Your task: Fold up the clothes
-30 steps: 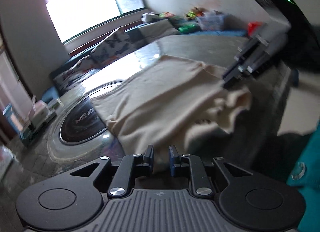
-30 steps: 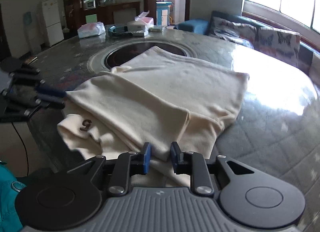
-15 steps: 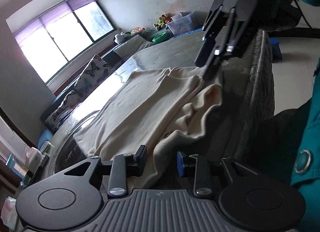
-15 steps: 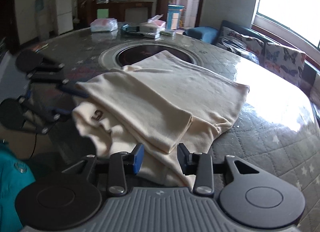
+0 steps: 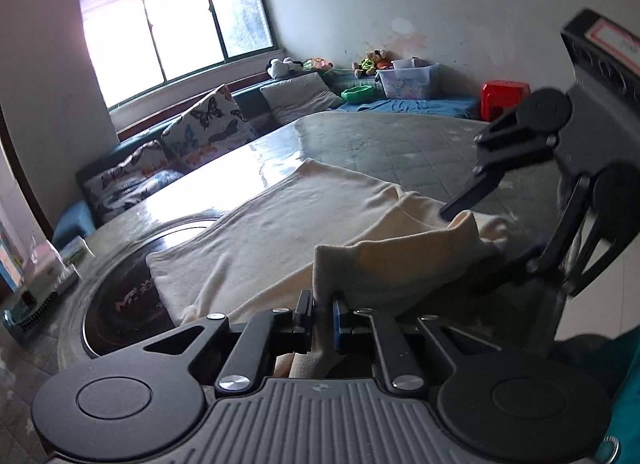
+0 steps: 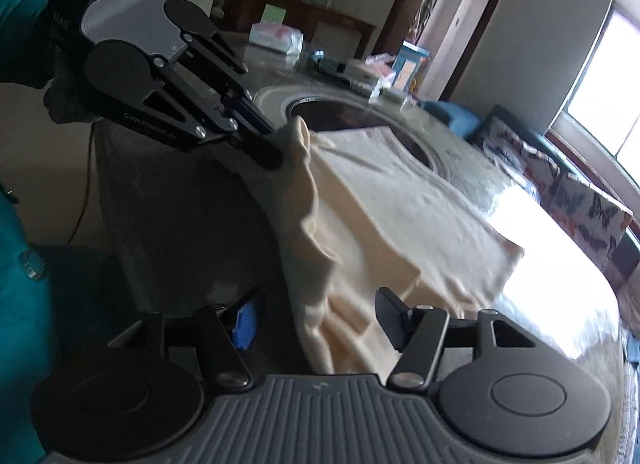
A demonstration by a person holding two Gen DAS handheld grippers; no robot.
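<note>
Between the fingers of the left gripper (image 5: 320,314) a corner of the cream garment (image 5: 288,220) is pinched: the two pads are pressed together on the cloth, and the edge rises from them in a small peak. Half a second ago those fingers stood apart with the cloth lying slack before them, so the grip on this corner is new. The right gripper (image 6: 316,320) has gone the other way; its fingers were close together a second ago and are now spread wide, straddling the bunched near edge of the garment without closing on it. In the left wrist view it sits tilted at the right, one finger tip touching the raised fold.

My reading is that one corner is secured and the other hand is lining up for the matching one, so that the near edge can be carried over in a fold; the garment already lies with one layer doubled over another, and how many folds remain I cannot tell.

The garment lies on the round quilted table (image 5: 420,144), its far end partly over the dark glass inset (image 5: 120,304) at the centre.

Counted: two grippers, one garment, one table, one inset, one red stool (image 5: 505,98) by the wall.
</note>
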